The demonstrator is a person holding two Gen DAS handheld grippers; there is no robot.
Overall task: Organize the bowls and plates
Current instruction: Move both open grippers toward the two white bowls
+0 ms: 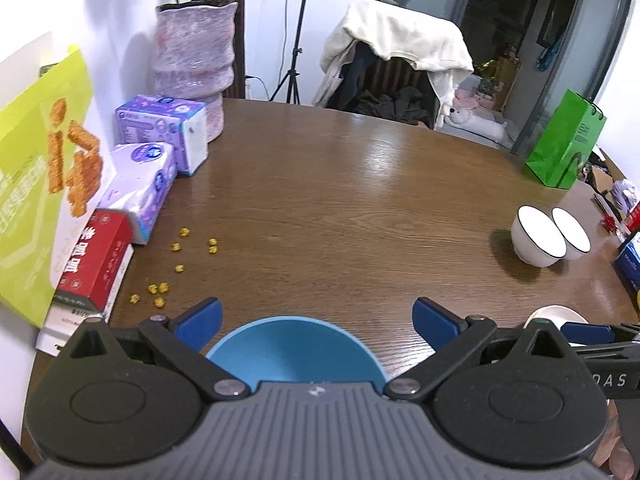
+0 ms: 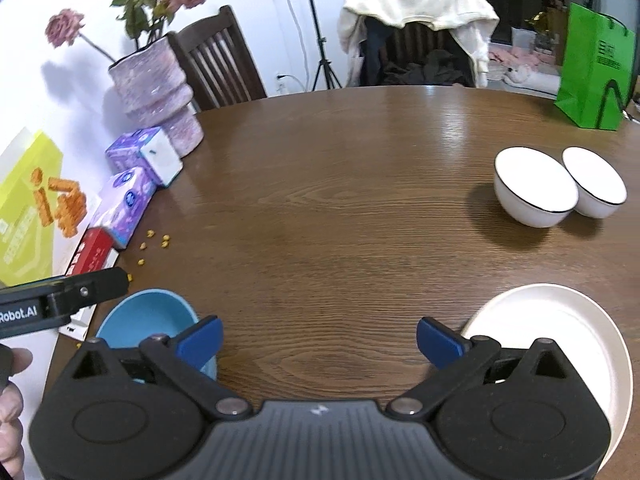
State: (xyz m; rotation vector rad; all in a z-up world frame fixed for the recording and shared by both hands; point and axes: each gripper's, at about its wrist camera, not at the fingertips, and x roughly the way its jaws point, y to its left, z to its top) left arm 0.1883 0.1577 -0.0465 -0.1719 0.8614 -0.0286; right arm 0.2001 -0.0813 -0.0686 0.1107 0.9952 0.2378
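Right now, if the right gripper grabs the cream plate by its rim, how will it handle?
The cream plate looks rigid and shallow, so it likely stays stiff but tilts from a one-sided rim pinch. Its glossy surface may slip against the fingers. It looks ceramic or melamine; probably chips if dropped on the wooden table.

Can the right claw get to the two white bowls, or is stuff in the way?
Probably yes. The right claw is open and holds nothing, and only bare table lies between it and the two white bowls, which sit ahead to its right. The cream plate lies off to the side, not across the way.
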